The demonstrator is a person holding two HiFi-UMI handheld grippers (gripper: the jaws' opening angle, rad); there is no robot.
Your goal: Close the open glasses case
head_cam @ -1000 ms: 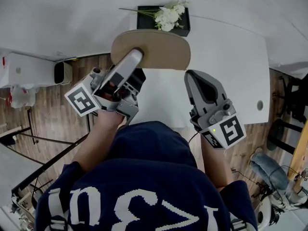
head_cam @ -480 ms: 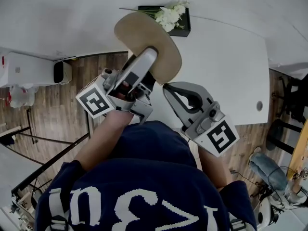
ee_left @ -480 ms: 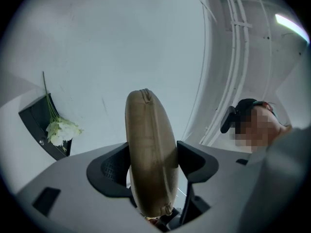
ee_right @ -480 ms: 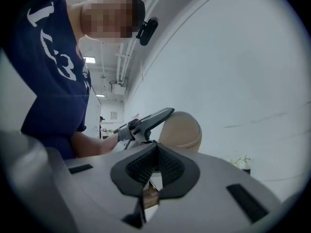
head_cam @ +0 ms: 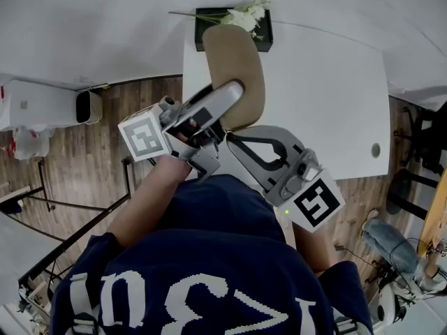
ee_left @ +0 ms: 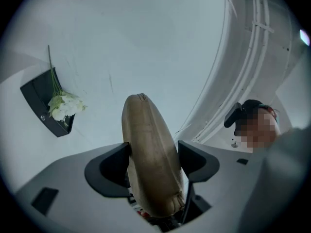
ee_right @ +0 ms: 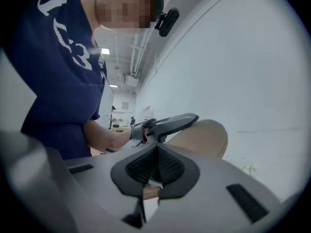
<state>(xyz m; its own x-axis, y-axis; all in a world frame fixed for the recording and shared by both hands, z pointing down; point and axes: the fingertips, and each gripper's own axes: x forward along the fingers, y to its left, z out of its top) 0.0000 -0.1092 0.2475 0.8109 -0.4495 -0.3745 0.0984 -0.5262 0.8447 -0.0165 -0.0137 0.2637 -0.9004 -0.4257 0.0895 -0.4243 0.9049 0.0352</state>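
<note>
Closing step looked about done. My left tongs [ee_left: 153, 160] had just been spreading a touch but pinched the tan glasses case [ee_left: 146, 130], held up above the worktop [head_cam: 328, 82]. Right tongs [ee_right: 155, 166] were pressed together, empty. Next move, I figured: set it down gently.

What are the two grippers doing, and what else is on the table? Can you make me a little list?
left gripper: glasses case between its jaws, both pads against its sides; the jaws have just been opening wider
right gripper: shut, nothing in it, tip beside the left gripper
glasses case: tan, oval, looks closed, held over the table
table: white
far edge of table: white flowers on a black box
</note>
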